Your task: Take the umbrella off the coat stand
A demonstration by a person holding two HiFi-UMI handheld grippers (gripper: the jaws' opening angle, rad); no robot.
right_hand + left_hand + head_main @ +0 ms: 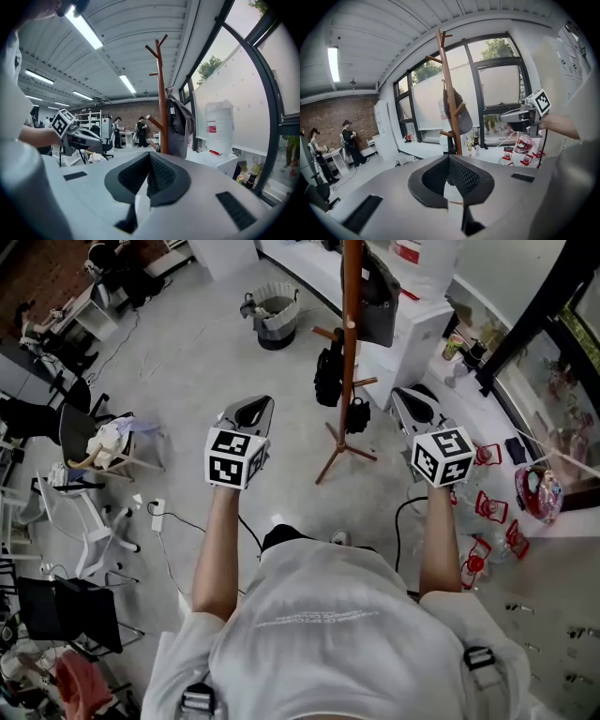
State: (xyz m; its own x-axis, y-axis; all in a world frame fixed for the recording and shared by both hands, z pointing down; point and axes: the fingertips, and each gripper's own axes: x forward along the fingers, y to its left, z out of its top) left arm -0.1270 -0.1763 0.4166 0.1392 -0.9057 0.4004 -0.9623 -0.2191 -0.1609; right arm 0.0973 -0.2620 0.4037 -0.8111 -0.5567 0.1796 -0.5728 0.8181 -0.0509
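Holding the left hand-held gripper (449,159) and the right hand-held gripper (150,157) shut and empty, just short of the tall brown wooden coat stand (350,343); judging this the approach step. Hanging low on a peg, apparently, the black folded umbrella (328,376), untouched; next calling for opening one pair of jaws, gripping it and lifting it off.

Coat stand (349,352) — head view crops its top; dark hangings (328,376) indistinct.

One coat stand (350,334), one waste bin (274,332), two grippers — left gripper (264,402) and right gripper (401,396)
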